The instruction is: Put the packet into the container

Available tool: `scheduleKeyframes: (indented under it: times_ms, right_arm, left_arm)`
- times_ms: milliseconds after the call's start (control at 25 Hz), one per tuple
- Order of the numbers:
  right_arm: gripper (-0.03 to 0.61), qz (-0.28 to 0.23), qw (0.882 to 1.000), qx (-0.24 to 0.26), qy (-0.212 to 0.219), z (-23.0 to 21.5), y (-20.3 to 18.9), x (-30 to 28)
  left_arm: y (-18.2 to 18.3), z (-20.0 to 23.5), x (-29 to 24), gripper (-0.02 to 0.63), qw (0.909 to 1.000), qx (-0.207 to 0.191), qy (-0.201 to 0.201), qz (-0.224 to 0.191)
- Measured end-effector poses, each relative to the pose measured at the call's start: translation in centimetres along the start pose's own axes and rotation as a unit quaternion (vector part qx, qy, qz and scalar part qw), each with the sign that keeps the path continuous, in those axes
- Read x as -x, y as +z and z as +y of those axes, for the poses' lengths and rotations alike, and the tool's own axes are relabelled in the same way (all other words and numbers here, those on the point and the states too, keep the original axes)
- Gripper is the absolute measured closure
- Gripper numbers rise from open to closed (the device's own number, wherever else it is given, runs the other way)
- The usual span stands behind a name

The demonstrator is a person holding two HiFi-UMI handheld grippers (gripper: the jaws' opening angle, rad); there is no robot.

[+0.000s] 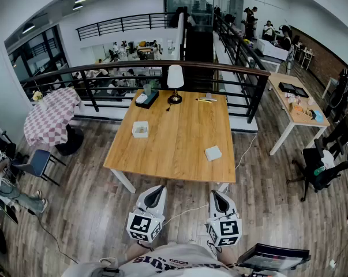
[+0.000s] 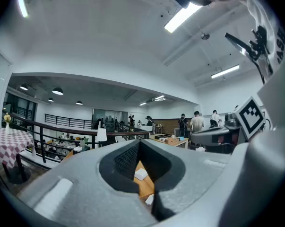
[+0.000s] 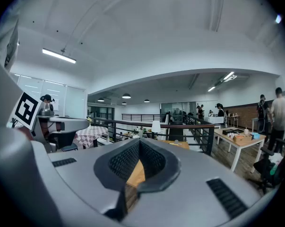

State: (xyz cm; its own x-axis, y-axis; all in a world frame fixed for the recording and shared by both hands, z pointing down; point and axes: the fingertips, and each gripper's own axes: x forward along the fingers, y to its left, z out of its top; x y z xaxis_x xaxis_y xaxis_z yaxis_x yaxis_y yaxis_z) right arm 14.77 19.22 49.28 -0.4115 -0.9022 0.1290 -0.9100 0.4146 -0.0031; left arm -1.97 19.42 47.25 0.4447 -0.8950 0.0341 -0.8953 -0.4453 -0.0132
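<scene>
Fingers [image 2: 125,160] of your left gripper [image 2: 139,142] are pressed together at the tips, and nothing sits between them; only a narrow wedge of the desk [image 1: 179,137] shows through the gap lower down between the dark ribbed pads. Your right gripper [image 3: 139,142] is the same: its fingers [image 3: 125,162] meet at the tips, they pinch nothing, and a sliver of wood shows behind them. In the head view both grippers hang side by side off the desk's near edge, over the wooden floor [image 1: 266,183], touching neither the desk nor anything on it, the left one [image 1: 156,190] towards the near left corner and the right one [image 1: 215,194] nearer the near right corner. The packet [image 1: 213,153], white and flat, lies on the desk close to its right edge, towards the near right corner and ahead of your right gripper. The container [image 1: 140,129], a small white open tub, stands near the left edge about halfway along it, well apart from the packet. At the far edge a lamp [image 1: 175,79] with a white shade stands near the middle, with a black tray [image 1: 146,100] just beside it towards the far left corner.
</scene>
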Motion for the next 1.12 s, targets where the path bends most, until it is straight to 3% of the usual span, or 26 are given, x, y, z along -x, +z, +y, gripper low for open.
scheduleKeyframes:
  times_ms: [520, 720, 1120]
  right_arm:
    - [0.572, -0.005, 1.0, -0.003, 0.002, -1.2, -0.4, 1.9]
    - [0.572, 0.001, 1.0, -0.005, 0.027, -1.3, -0.5, 1.6]
    - [0.571, -0.019, 0.999, -0.003, 0.027, -4.4, -0.4, 0.4]
  left_arm:
    - [-0.8, -1.7, 0.6, 0.611, 0.9999, 0.014, 0.0, 0.0]
    - [-0.9, -2.0, 0.5, 0.611, 0.9999, 0.015, 0.0, 0.002]
    - [-1.5, -3.3, -2.0, 0.611, 0.9999, 0.009, 0.013, 0.006]
